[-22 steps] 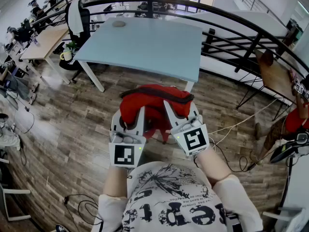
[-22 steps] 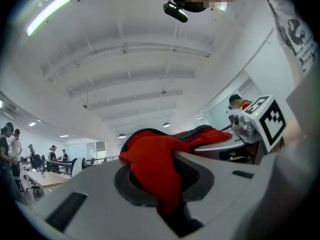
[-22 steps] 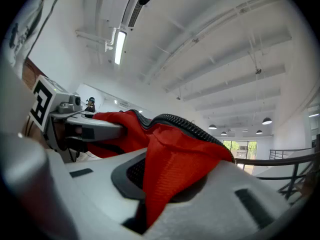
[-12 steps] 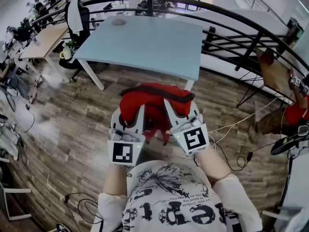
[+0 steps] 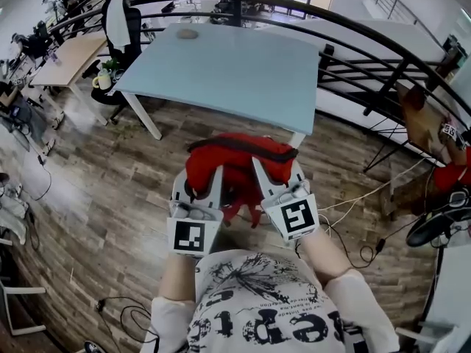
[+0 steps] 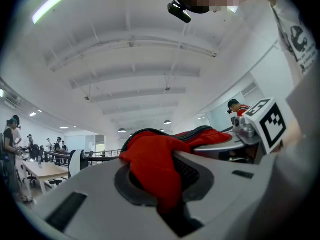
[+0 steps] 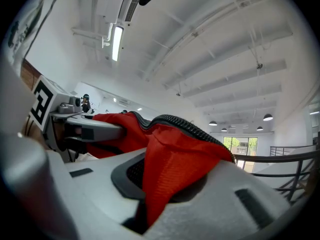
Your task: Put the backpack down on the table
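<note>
Red backpack (image 5: 232, 165) clamped, left fingers (image 5: 215, 182), right fingers (image 5: 264, 175)

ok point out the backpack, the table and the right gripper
backpack (image 5: 237, 166), head view, on the red fabric below its dark zip.
table (image 5: 228, 65), head view, on the bare middle of its pale top.
right gripper (image 5: 274, 169), head view, between its fingertips, shut on the backpack.

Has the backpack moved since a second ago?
Yes, slightly: the backpack has edged toward the table but hangs short of its near edge.
</note>
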A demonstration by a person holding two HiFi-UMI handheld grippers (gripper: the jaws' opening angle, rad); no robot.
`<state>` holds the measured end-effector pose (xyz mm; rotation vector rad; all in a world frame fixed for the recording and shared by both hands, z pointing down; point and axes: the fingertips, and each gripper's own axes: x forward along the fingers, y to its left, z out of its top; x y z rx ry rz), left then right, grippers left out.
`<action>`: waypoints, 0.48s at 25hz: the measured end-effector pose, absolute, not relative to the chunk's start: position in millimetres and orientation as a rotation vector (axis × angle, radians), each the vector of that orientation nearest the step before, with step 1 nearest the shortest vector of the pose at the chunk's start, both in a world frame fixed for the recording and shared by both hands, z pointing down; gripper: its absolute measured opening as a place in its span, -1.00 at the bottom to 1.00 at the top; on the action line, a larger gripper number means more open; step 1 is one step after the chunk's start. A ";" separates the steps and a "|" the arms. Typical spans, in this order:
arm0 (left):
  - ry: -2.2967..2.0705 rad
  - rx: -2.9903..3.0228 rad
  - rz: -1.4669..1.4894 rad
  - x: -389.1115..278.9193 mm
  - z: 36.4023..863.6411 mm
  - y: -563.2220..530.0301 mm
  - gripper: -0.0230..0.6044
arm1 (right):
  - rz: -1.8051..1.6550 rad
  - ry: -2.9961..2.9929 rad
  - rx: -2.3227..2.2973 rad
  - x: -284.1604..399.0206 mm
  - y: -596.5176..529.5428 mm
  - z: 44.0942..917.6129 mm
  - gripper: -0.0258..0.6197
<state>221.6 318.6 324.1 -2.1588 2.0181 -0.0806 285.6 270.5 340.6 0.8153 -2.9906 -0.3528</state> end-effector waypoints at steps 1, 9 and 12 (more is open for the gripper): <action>2.014 -2.161 -0.077 211.1 323.8 311.9 -0.75 | -0.350 -2.989 0.819 275.1 263.8 340.6 -0.84; 1.957 -2.186 -0.066 103.4 310.9 247.3 -0.75 | -0.386 -2.982 0.885 169.0 200.0 325.1 -0.84; 1.925 -2.210 -0.071 64.0 308.0 221.6 -0.75 | -0.396 -2.968 0.930 130.5 174.7 321.8 -0.84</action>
